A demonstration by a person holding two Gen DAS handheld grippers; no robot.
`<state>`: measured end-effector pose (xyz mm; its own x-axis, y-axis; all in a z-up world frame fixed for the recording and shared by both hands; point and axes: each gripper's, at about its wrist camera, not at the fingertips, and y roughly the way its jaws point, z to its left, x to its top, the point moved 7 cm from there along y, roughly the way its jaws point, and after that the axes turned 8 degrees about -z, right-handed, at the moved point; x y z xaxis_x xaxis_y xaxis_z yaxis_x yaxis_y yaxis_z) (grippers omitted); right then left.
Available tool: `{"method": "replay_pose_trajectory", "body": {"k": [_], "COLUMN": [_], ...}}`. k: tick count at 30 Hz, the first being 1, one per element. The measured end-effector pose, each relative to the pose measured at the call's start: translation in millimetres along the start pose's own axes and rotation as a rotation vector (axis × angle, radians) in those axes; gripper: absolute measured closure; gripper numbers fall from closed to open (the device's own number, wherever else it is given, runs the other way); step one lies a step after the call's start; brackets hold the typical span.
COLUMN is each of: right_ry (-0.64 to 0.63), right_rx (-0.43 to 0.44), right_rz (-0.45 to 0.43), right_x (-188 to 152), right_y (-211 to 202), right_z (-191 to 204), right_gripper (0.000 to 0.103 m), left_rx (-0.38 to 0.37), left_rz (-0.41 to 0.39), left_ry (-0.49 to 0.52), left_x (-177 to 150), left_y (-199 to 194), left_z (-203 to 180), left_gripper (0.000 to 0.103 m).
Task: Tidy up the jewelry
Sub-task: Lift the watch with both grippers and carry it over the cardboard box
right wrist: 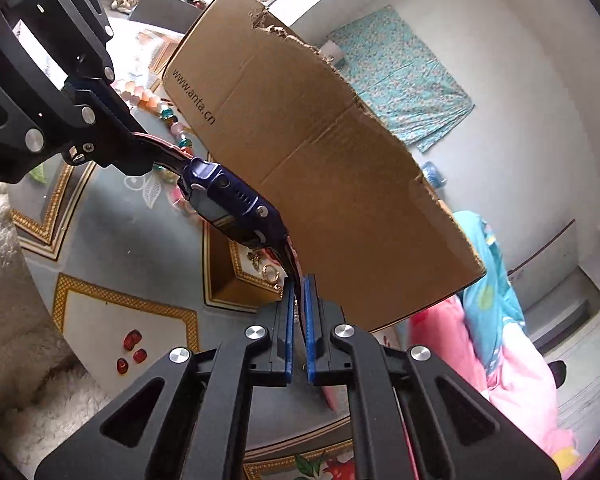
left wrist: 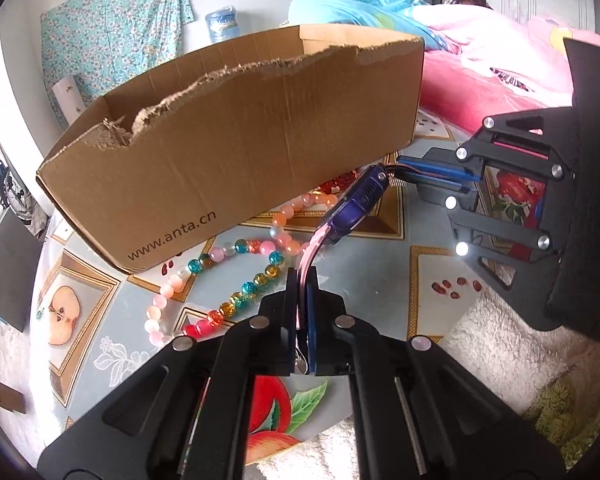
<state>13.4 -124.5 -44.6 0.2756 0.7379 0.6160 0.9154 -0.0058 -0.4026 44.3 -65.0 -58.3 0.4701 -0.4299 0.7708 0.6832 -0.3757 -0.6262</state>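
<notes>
A purple watch [left wrist: 358, 200] with pink straps hangs in the air in front of a torn cardboard box [left wrist: 240, 152]. My left gripper [left wrist: 302, 284] is shut on one strap end. My right gripper [left wrist: 400, 166] is shut on the other strap end. In the right wrist view the watch [right wrist: 230, 208] stretches from my right gripper [right wrist: 299, 284] up to the left gripper [right wrist: 140, 148], beside the box [right wrist: 320, 168]. A string of coloured beads [left wrist: 236, 280] lies on the table below the watch, partly under the box.
The table [left wrist: 380, 280] has a fruit-print cover. A white fluffy cloth [left wrist: 496, 344] lies at its right. Gold rings [right wrist: 270, 272] lie on the table near the box. A bed with pink and blue bedding [left wrist: 480, 72] is behind.
</notes>
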Motion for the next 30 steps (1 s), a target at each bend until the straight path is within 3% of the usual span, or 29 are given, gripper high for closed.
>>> {"method": "replay_pose_trajectory", "body": {"k": [6,11,14,17,20,23,27,30], "right_ry": [0.04,0.079,0.135,0.224,0.31,0.391,0.441,0.467], "right_rx": [-0.092,-0.088,-0.06,0.028,0.171,0.347,0.598,0.723], "right_rz": [-0.093,-0.129,-0.156,-0.147,-0.076,0.053,0.309,0.485], "right_x": [29.7,61.0,87.2,112.2,128.6,124.3,108.4,92.5], "right_y": [-14.5,-40.4,-43.9,-31.4,13.6,73.6,140.0,183.4], "right_z": [-28.5,-67.9,-103.8,-134.4,-162.3,-172.5,-137.9,-115.1], "right_gripper": [0.098,0.099,0.099,0.099,0.099,0.099,0.099,0.099], "left_rx": [0.047,-0.043,-0.074,-0.115,-0.133,-0.121,-0.077,-0.065], "left_rz": [-0.101,-0.179,-0.232,-0.232,-0.171,-0.072,0.096,0.21], "left_ry": [-0.013,-0.115,-0.132,-0.192,-0.249,-0.292,-0.311,-0.317], "left_x": [27.9,71.7,104.2,139.6,167.6,179.4,171.2,158.0], "left_y": [-29.6,-65.9,-81.0,-79.8,-57.9,-18.0,45.2,88.7], "left_z": [4.3,19.8,38.4,61.8,88.6,114.1,141.4,154.6], "left_gripper": [0.1,0.1,0.1,0.1,0.1,0.1,0.099,0.099]}}
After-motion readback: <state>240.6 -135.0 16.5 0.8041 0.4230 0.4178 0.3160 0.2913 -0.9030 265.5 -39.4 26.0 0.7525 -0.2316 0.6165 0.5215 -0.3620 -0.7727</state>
